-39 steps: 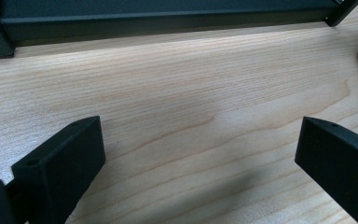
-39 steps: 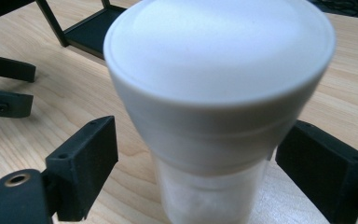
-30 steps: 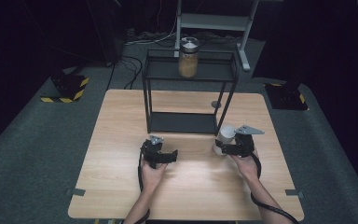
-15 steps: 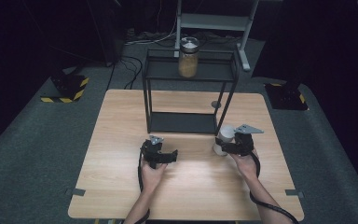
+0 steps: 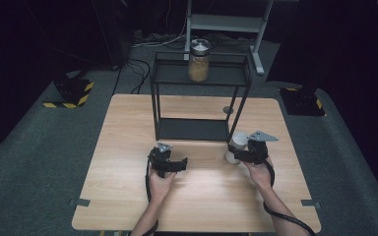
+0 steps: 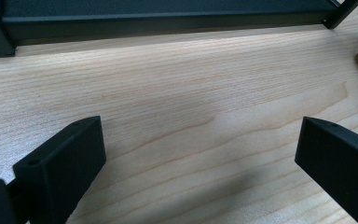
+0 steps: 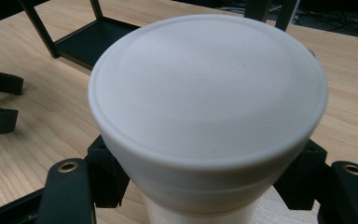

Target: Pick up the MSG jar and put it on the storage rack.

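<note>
My right claw point(image 5: 237, 153) has just been closing on the white jar point(image 5: 236, 145), at 4 o'clock on the desk point(image 5: 128, 128) by the black rack point(image 5: 199, 129). I should squeeze evenly under the lid and lift straight. My left claw point(image 5: 179, 163) is released.

I see a black metal rack point(image 5: 197, 98) standing at the back-centre of the wooden tabletop point(image 5: 128, 196). A glass jar point(image 5: 199, 60) with tan contents and a metal lid sits on its top shelf. A small grey disc point(image 5: 228, 110) lies on the tabletop just beside the rack's right rear leg.
</note>
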Motion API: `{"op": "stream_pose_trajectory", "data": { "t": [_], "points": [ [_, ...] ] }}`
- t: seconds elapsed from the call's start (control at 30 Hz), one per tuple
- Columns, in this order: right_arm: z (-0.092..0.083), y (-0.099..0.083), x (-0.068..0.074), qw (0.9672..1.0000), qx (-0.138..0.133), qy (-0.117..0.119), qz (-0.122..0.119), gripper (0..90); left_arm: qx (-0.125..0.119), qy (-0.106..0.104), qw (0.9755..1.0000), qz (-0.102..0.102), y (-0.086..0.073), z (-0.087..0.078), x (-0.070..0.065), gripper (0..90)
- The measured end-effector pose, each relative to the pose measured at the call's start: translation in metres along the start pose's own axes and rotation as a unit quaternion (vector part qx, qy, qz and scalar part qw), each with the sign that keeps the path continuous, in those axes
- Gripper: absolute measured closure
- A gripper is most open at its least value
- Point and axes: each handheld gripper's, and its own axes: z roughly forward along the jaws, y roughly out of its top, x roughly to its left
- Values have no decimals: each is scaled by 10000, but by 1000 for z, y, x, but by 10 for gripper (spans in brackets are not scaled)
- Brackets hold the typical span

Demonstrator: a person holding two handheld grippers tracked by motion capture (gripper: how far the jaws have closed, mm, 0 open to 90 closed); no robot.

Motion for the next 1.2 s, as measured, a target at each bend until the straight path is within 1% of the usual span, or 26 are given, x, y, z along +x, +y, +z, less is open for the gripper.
{"op": "stream_pose_trajectory", "data": {
  "t": [0.6, 0.97, 1.2],
  "points": [
    [-1, 0, 4, 9999, -17, -90, -62, 330, 1, -3, 10000, -2, 0, 0, 0, 17],
    [-3, 0, 3, 9999, -22, -105, -66, 336, 0, 1, 10000, 0, 0, 0, 0, 17],
    [-4, 1, 2, 9999, 1, -74, -70, 339, 1, 2, 10000, 2, 0, 0, 0, 17]
  ]
}}
